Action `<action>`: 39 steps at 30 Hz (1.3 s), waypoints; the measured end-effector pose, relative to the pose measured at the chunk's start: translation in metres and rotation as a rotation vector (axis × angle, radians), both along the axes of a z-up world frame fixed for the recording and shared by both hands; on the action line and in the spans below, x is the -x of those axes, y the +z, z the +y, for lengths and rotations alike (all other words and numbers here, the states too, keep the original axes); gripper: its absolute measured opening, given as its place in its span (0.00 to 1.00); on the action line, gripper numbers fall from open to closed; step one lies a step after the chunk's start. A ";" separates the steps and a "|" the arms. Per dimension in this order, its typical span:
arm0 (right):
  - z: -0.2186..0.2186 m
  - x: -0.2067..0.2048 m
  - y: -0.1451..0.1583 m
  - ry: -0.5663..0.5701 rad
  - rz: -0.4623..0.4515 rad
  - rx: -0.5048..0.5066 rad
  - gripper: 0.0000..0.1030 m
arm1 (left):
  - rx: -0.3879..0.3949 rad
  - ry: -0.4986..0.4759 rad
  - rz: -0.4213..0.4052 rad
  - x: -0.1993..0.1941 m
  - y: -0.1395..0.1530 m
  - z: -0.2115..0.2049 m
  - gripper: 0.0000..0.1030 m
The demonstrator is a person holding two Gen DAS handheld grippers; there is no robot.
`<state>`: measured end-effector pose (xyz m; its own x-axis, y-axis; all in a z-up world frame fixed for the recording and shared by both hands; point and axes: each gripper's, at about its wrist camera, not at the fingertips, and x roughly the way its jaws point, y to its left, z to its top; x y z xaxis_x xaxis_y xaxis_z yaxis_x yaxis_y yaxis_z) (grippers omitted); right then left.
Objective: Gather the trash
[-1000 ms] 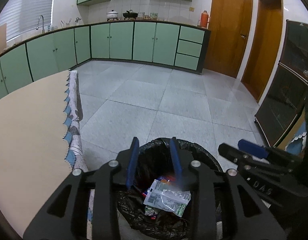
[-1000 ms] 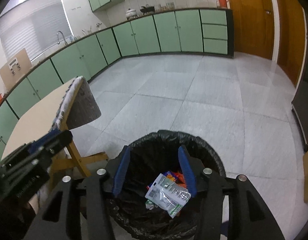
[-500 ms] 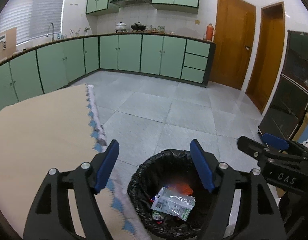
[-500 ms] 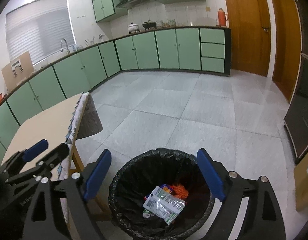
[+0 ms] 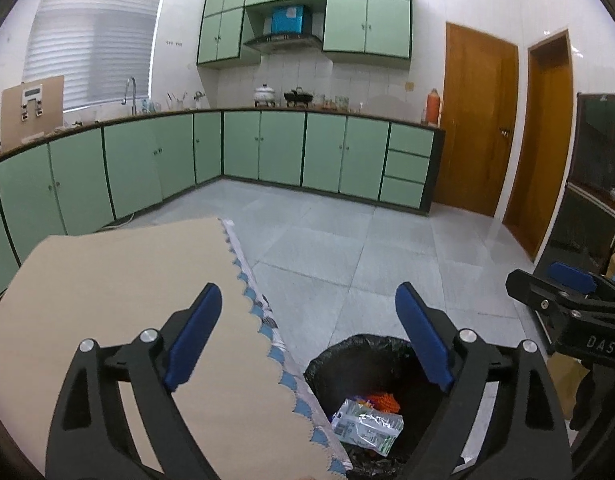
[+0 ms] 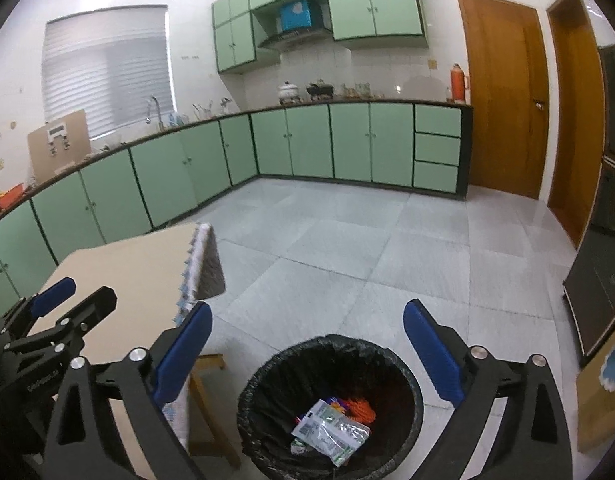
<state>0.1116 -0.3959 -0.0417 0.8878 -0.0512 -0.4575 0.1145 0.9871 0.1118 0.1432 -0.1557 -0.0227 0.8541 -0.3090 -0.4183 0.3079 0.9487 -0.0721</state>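
Both claws, the left gripper [image 5: 307, 336] and right gripper [image 6: 307, 356], hang spread apart and empty above the black-lined bin [image 6: 403, 364], where a white wrapper [image 6: 331, 432] lies, so the drop looks done and the next move calls for seeking more trash.

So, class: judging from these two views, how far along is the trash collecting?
Done: a clear wrapper and orange scraps lie inside the black-lined bin. In hand: nothing; the left gripper and right gripper are both open and empty above it. Left: no other trash shows on the table or floor, so the job looks about finished.
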 end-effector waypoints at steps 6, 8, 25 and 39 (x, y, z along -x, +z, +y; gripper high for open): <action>0.010 0.016 0.022 0.039 -0.036 0.001 0.94 | 0.026 0.006 -0.054 0.020 0.027 0.015 0.87; 0.014 0.021 0.030 0.055 -0.054 -0.004 0.94 | 0.030 0.009 -0.066 0.027 0.032 0.018 0.89; 0.047 0.053 0.066 0.126 -0.139 0.028 0.94 | 0.040 0.037 -0.139 0.063 0.067 0.050 0.93; 0.058 0.060 0.072 0.146 -0.156 0.044 0.94 | 0.049 0.047 -0.163 0.076 0.074 0.058 0.93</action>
